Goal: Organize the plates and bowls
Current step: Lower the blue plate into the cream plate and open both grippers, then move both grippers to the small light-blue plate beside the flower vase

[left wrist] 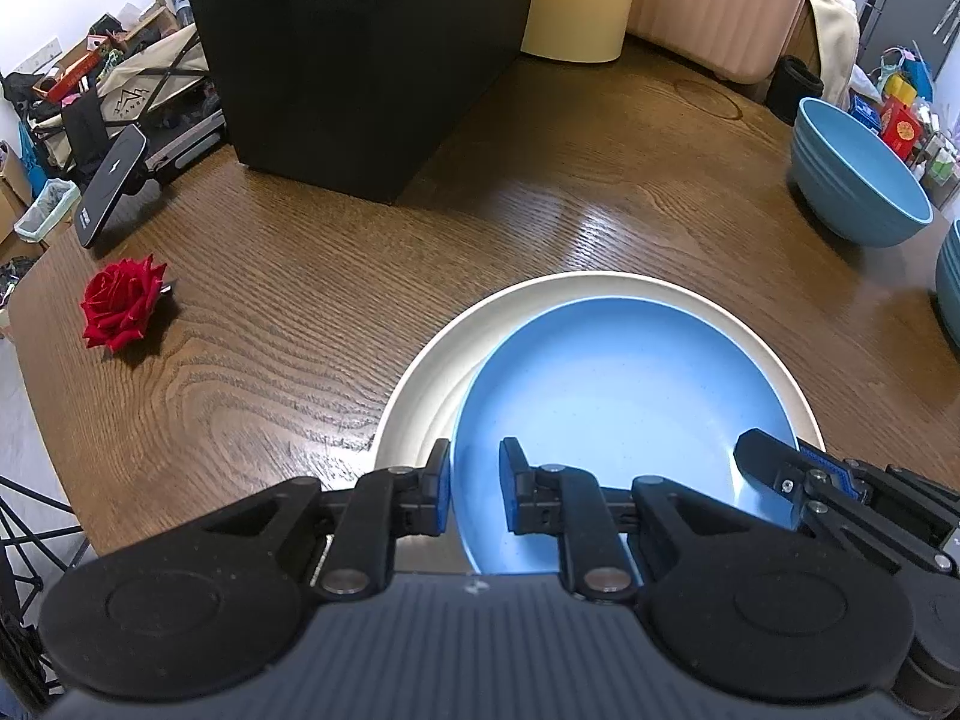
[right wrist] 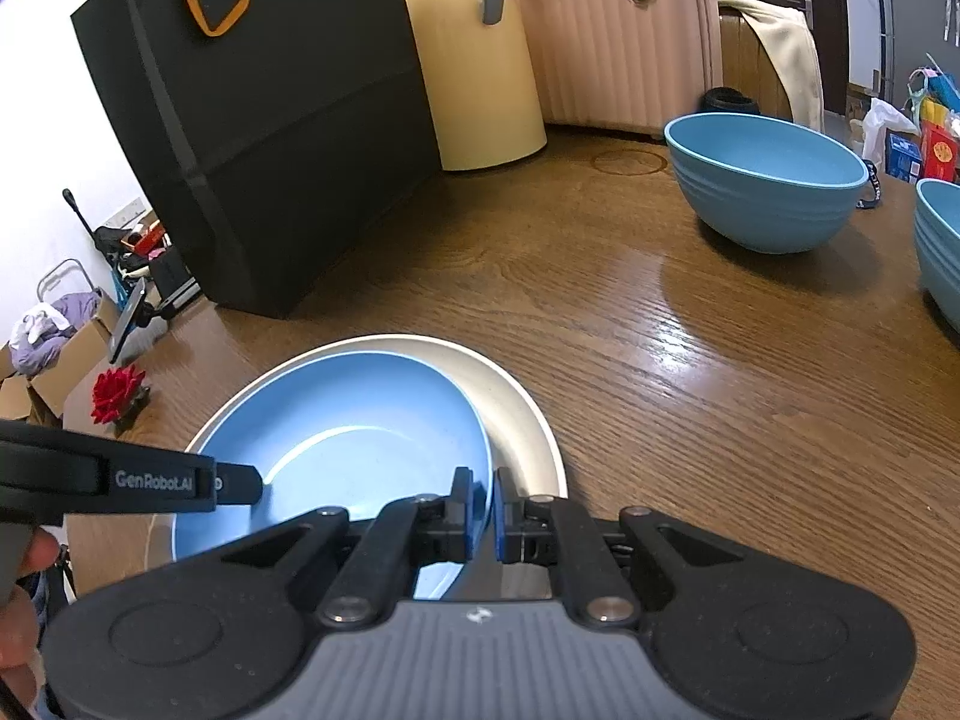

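Blue plate [left wrist: 618, 402] sits inside the white plate [left wrist: 432, 384] on the tabletop [left wrist: 270, 330], off-centre. Both left tongs [left wrist: 475, 480] and right tongs [right wrist: 482, 510] clamp its near rim; I'd centre it before letting go.

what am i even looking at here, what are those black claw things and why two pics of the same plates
Those claws are hand-held two-finger grippers, one per hand, each with a camera looking along its fingers. So one picture comes from the left gripper, the other from the right gripper.

On the wooden table a blue plate lies in a larger white plate. Both grippers are shut on the blue plate's rim, one at each side. Further back stand a blue bowl, part of a second bowl, a red rose and a black box.
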Action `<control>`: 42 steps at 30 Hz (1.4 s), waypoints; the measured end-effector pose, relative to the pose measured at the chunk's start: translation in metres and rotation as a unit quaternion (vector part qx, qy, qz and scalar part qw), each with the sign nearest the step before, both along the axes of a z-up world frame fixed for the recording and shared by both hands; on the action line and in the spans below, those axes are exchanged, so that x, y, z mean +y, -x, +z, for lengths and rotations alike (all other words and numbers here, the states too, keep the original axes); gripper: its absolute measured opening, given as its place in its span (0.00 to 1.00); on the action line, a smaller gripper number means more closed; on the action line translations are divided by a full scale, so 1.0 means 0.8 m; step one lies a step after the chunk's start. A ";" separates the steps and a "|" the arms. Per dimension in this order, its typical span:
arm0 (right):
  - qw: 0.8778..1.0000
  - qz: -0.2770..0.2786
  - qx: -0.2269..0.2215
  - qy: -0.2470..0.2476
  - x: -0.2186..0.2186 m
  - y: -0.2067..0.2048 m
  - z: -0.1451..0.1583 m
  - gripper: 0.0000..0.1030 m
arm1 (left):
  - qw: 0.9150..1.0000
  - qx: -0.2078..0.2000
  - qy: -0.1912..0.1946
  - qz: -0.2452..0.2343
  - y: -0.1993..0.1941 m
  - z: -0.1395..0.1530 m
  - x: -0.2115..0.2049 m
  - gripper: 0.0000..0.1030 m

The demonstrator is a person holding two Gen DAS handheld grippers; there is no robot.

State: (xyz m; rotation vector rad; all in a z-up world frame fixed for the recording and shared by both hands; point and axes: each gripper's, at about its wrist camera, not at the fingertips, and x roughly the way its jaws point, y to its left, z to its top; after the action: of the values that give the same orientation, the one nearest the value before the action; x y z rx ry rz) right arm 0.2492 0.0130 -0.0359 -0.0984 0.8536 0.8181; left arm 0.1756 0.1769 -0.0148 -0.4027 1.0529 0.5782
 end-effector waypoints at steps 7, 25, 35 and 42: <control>1.000 0.007 0.008 -0.005 -0.003 -0.003 0.000 0.08 | 1.000 0.005 -0.001 -0.008 -0.001 0.000 -0.004 0.24; 0.999 -0.003 0.003 -0.031 -0.025 -0.005 0.027 0.55 | 0.999 -0.023 -0.030 -0.005 0.018 0.028 -0.007 0.73; 0.999 -0.021 -0.005 -0.048 -0.046 -0.010 0.045 1.00 | 0.999 -0.045 -0.024 0.012 0.035 0.044 -0.004 1.00; 0.999 -0.035 0.004 -0.037 -0.061 -0.016 0.048 1.00 | 0.999 -0.051 -0.015 0.013 0.040 0.049 -0.007 1.00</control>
State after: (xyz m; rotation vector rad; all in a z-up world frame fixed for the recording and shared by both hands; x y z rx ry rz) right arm 0.2624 -0.0361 0.0026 0.0011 0.8292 0.7839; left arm 0.1435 0.1714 0.0242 -0.4156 0.9422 0.5898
